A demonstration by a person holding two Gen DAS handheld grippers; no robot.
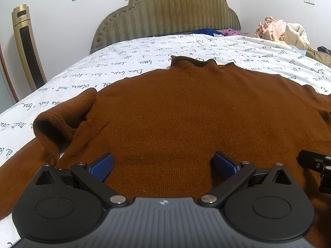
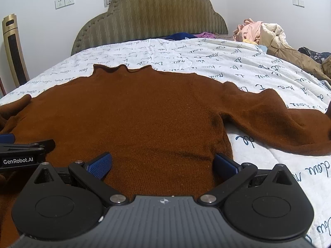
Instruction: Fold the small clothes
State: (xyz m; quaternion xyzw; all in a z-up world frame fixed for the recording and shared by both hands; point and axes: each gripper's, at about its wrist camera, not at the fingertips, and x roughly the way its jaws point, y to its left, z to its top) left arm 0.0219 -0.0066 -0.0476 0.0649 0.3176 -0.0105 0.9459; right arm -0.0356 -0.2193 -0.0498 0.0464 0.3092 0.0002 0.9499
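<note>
A brown knit sweater [image 1: 175,107] lies flat on the bed, its high collar [image 1: 192,62] pointing toward the headboard. Its left sleeve [image 1: 62,122] is bunched and curled near the body. In the right wrist view the same sweater [image 2: 134,113] shows its right sleeve [image 2: 279,122] stretched out to the side. My left gripper [image 1: 163,165] hovers open over the lower part of the sweater, blue pads [image 1: 102,166] wide apart with nothing between them. My right gripper [image 2: 163,165] is open too, over the lower right part near the side seam. Each gripper shows at the edge of the other's view.
The bed's white quilt [image 1: 128,62] printed with black script lies under the sweater. A padded olive headboard [image 1: 167,14] stands behind. A heap of other clothes [image 2: 266,33] sits at the far right of the bed. A gold tower heater [image 1: 26,49] stands by the left wall.
</note>
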